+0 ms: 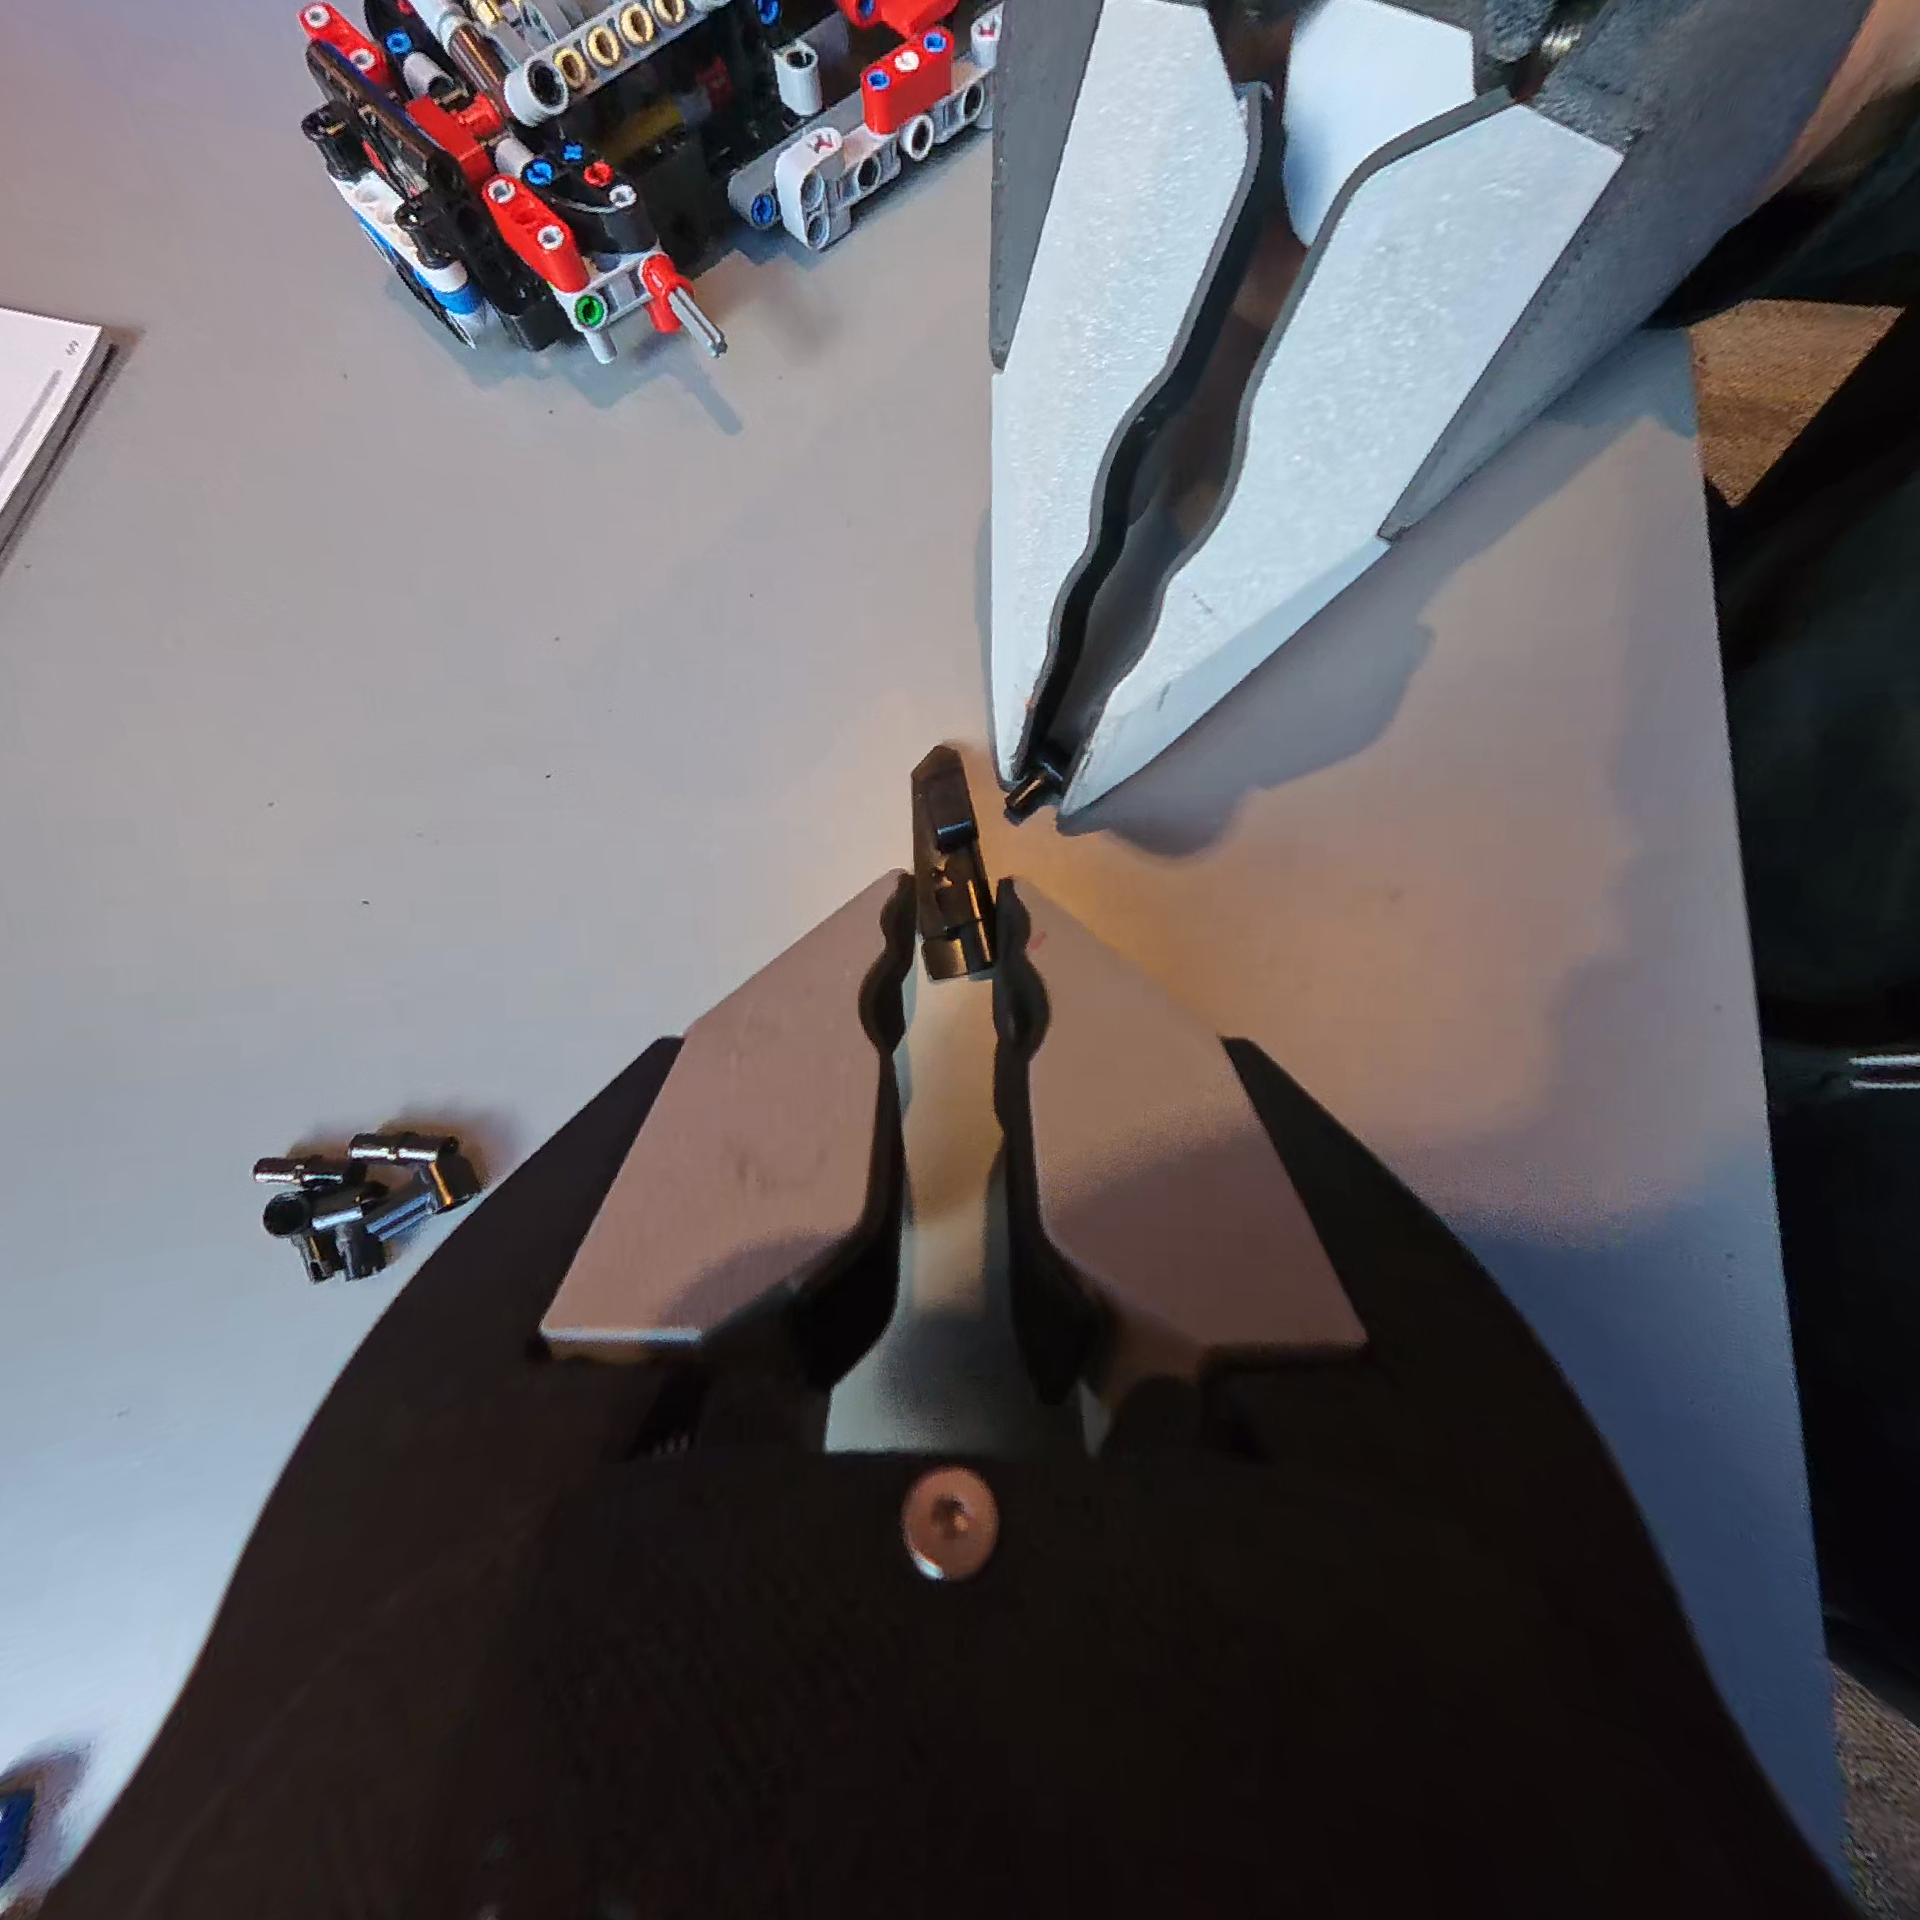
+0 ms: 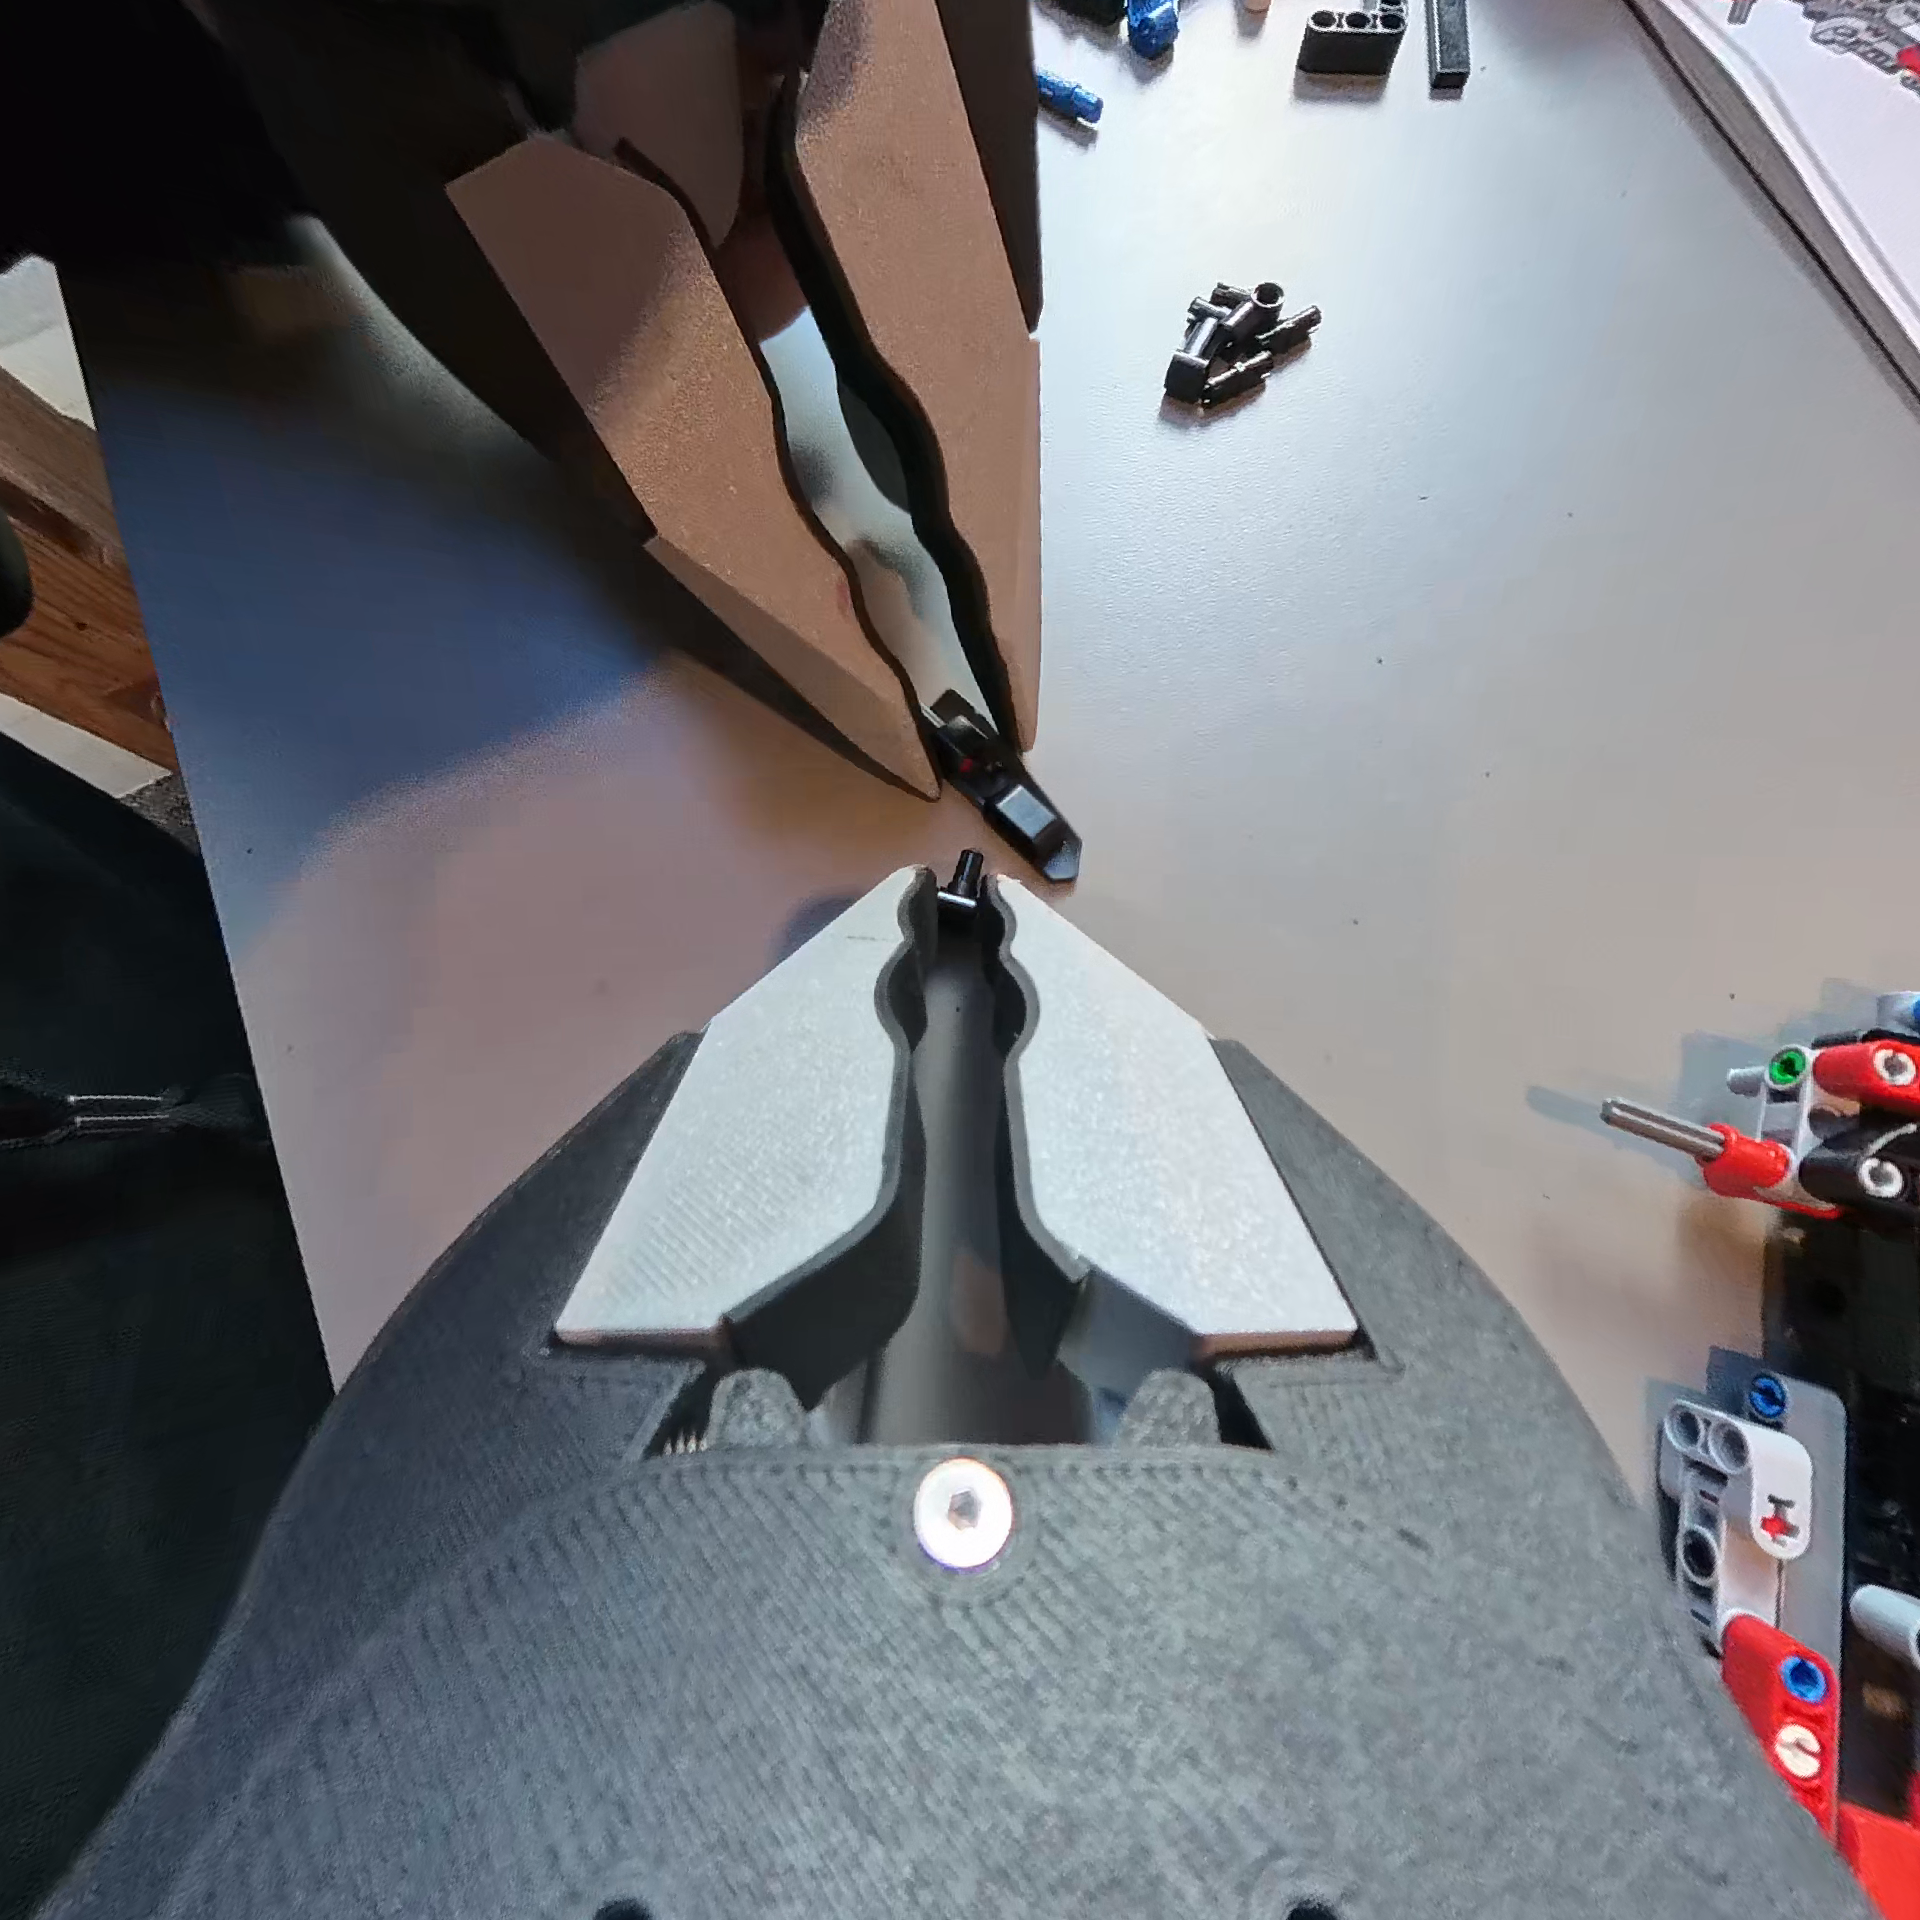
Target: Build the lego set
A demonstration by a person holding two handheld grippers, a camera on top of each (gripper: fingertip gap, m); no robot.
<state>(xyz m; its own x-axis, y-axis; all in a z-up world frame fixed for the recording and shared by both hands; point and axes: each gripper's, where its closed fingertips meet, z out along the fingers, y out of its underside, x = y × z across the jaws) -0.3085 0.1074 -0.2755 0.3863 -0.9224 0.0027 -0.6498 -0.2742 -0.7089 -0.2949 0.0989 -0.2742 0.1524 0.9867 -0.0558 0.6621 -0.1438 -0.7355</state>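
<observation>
My left gripper point(image 1: 951, 899) is shut on a black lego piece point(image 1: 945, 847) that sticks out past its tips. It also shows in the right wrist view point(image 2: 1023, 816), held by the left gripper point(image 2: 977, 753). My right gripper point(image 2: 961, 894) is shut on a small black pin point(image 2: 963, 883). In the left wrist view the right gripper point(image 1: 1039, 795) comes down from the top right, the pin point(image 1: 1029, 795) a short gap from the black piece. The partly built red, black and grey lego model point(image 1: 623, 156) stands at the far left; its edge shows at the right point(image 2: 1829, 1351).
A small pile of black pins point(image 1: 358, 1200) lies on the grey table point(image 1: 416, 675), also seen in the right wrist view point(image 2: 1236, 343). An instruction booklet point(image 1: 42, 405) lies at the left edge. Blue pins point(image 2: 1070, 99) and black beams point(image 2: 1351, 42) lie farther off. The table's edge point(image 1: 1725, 831) is near. Left and right tips are no more than a few centimetres apart.
</observation>
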